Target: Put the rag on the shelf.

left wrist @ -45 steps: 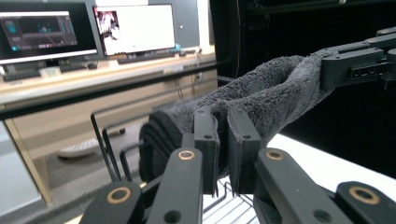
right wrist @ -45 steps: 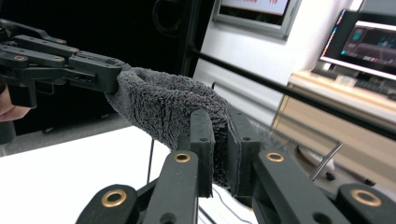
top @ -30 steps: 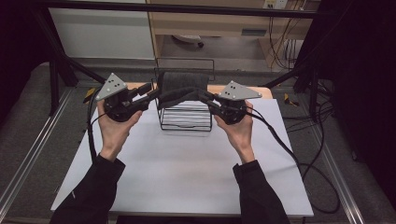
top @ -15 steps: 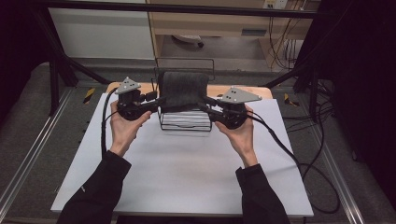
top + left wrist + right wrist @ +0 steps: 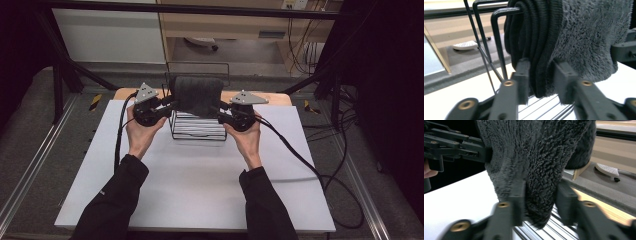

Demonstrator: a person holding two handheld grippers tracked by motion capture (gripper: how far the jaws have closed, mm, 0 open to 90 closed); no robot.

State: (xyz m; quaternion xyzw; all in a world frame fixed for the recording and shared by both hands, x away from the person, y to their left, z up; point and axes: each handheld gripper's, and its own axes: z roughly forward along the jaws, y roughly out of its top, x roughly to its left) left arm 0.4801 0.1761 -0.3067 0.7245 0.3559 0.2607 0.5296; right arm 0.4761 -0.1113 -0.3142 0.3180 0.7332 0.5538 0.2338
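A dark grey fluffy towel (image 5: 196,95) hangs folded over a black wire rack (image 5: 197,131) at the back middle of the white table (image 5: 200,200). My left gripper (image 5: 167,104) is at the towel's left edge and my right gripper (image 5: 223,114) at its right edge, each held in a hand. In the left gripper view the jaws of my left gripper (image 5: 541,75) press the towel's (image 5: 584,37) folded layers from both sides, next to the rack's wire (image 5: 497,37). In the right gripper view my right gripper (image 5: 540,195) is blurred and closes around the towel's (image 5: 529,150) lower corner.
A wooden board (image 5: 270,96) lies behind the rack along the table's far edge. Black cables (image 5: 300,155) trail from the grippers across the table's right side. Metal frame bars (image 5: 60,75) stand at the back left and right.
Both grippers have moved inward from the rack's sides to the towel's two edges, and their jaws have closed onto it.
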